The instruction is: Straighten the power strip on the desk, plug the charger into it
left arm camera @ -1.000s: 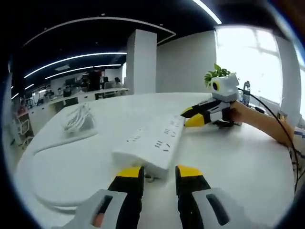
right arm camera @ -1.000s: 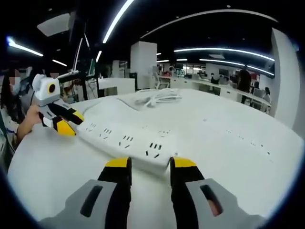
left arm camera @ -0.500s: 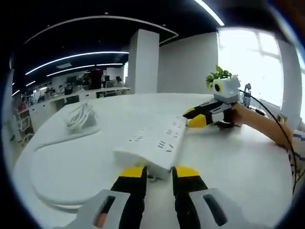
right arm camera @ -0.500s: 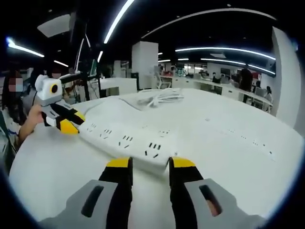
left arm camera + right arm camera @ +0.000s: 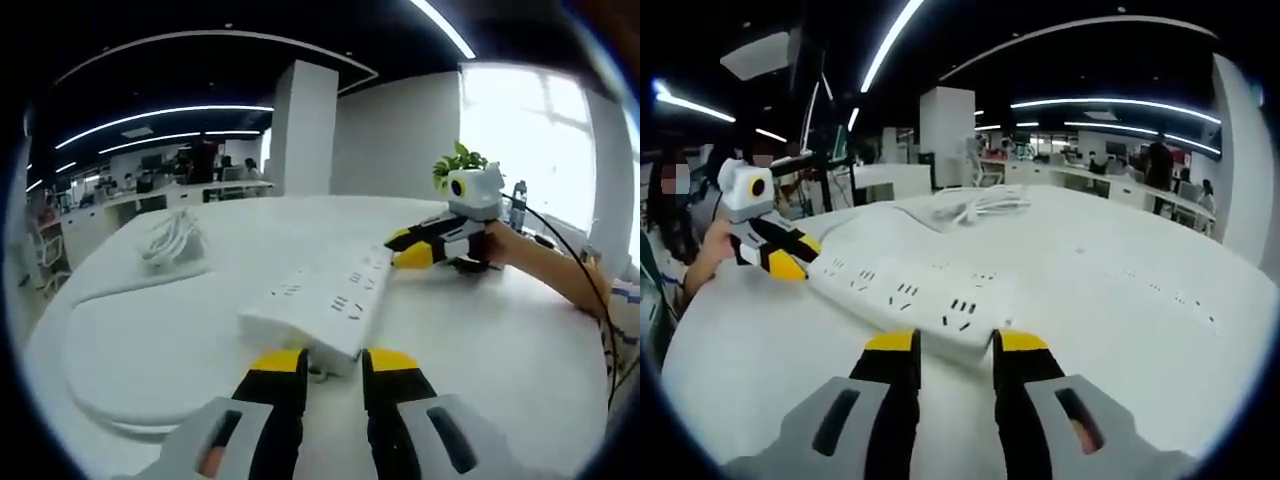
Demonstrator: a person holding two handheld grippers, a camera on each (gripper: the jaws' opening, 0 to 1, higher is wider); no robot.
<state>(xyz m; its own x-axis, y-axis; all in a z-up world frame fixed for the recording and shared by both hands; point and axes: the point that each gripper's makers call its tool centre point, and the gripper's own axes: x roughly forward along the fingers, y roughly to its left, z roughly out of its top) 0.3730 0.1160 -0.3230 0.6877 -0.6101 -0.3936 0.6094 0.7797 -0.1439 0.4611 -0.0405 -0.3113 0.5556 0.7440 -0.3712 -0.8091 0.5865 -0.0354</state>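
One white desk [image 5: 150,330] is carrying one long white power strip [image 5: 322,302], its long axis running from one hand-held gripper to the other. The left hand-held gripper [image 5: 333,366] is sitting at one end, the right hand-held gripper [image 5: 956,346] at the other, each with jaws slightly parted, gripping nothing. One coiled white cable [image 5: 170,240] is lying beyond.

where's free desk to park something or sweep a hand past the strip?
Bare desk on the side of the power strip away from the left gripper, and between strip and coiled cable. Crowded: both strip ends, right gripper at one, left gripper at the other.
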